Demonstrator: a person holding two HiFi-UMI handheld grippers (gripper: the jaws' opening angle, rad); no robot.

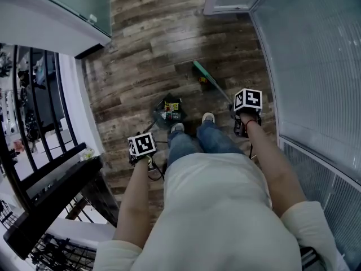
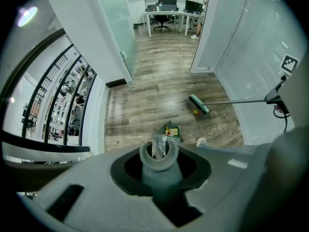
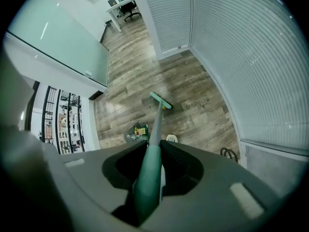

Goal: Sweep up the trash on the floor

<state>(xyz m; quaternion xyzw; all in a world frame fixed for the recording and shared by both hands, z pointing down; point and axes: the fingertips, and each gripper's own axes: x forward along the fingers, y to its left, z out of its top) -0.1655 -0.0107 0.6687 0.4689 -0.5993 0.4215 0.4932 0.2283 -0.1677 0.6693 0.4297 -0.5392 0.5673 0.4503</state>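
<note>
My right gripper (image 3: 153, 152) is shut on the teal broom handle (image 3: 155, 124). The handle slopes down to the green broom head (image 1: 201, 72) (image 3: 160, 100) resting on the wood floor. A small scrap of trash (image 1: 202, 81) (image 2: 195, 112) lies right beside the brush. My left gripper (image 2: 158, 151) is shut on the grey tubular handle of the dustpan (image 1: 168, 109). The pan stands on the floor just ahead of the person's shoes (image 1: 207, 117) and holds a green wrapper (image 2: 172, 130) and clear plastic. In the head view the left gripper (image 1: 142, 147) is lower left and the right gripper (image 1: 247, 109) is right of the knees.
A white ribbed wall (image 1: 316, 66) curves along the right. A frosted glass partition (image 1: 62, 10) and a black railing (image 1: 39, 112) bound the left. A cable (image 3: 227, 152) lies by the right wall. Desks and chairs (image 2: 166, 13) stand far down the corridor.
</note>
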